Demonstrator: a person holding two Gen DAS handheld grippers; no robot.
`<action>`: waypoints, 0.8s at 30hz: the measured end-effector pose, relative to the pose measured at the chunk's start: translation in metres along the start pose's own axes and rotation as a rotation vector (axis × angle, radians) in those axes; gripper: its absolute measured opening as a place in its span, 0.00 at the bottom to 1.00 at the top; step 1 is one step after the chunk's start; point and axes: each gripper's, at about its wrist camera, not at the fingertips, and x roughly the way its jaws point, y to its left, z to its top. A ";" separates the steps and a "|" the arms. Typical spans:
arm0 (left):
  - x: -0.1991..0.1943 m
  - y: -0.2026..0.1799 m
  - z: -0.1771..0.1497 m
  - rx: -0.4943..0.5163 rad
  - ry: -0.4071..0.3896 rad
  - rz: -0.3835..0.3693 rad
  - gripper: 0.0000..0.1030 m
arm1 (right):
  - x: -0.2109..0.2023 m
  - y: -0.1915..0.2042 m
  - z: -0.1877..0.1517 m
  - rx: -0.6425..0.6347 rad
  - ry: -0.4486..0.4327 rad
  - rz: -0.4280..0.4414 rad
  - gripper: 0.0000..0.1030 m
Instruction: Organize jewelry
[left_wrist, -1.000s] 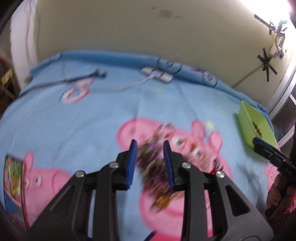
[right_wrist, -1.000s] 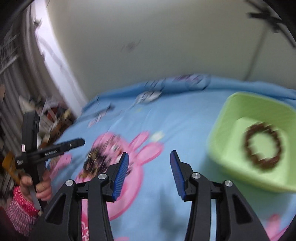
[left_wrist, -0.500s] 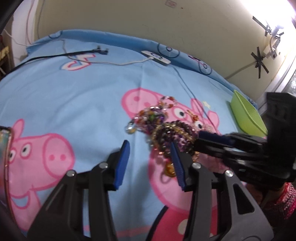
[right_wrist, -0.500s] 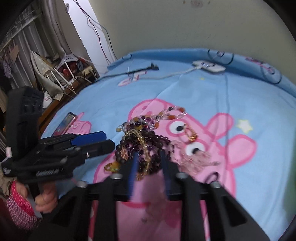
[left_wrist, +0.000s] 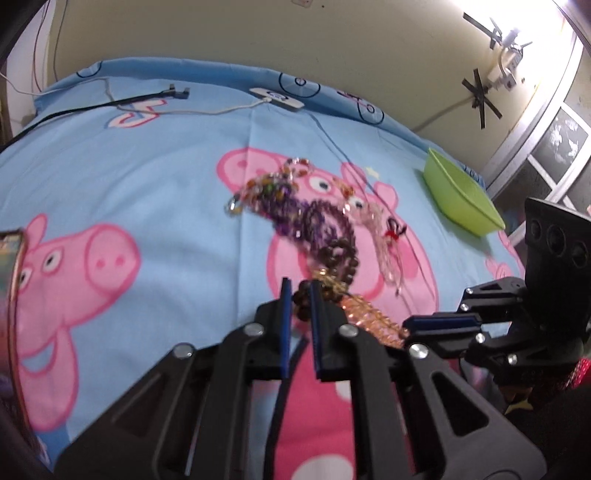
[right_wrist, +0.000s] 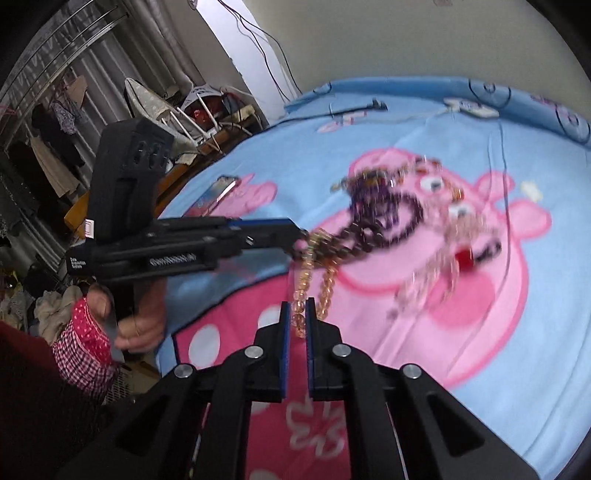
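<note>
Amber glass-bead bracelet (right_wrist: 320, 284) now sits clamped in the right gripper (right_wrist: 294, 320); left gripper (left_wrist: 295, 300) has just closed onto a dark brown bead strand (left_wrist: 338, 258), frame centre; separating the tangle can begin.

**Two grippers pinch one tangle of beads**

The right gripper (right_wrist: 296, 320) is clamped on an amber bead bracelet (right_wrist: 314, 280) above the blue cartoon bedsheet (right_wrist: 480, 387). From the left, the left gripper (right_wrist: 295, 236), held by a hand (right_wrist: 136, 317) in a red checked sleeve (right_wrist: 86, 347), has just closed on dark brown beads (right_wrist: 354, 236) in the jewelry pile (right_wrist: 402, 210). A phone (right_wrist: 218, 194) lies beyond.
</note>
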 end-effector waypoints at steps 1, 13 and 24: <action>-0.002 -0.001 -0.004 0.003 0.001 0.008 0.09 | -0.001 -0.002 -0.005 0.015 0.005 0.002 0.00; -0.012 -0.018 0.005 0.030 -0.007 -0.015 0.22 | -0.061 -0.054 -0.044 0.261 -0.126 -0.082 0.00; -0.003 -0.077 -0.024 0.209 0.099 -0.134 0.34 | -0.080 -0.058 -0.046 0.252 -0.233 -0.160 0.20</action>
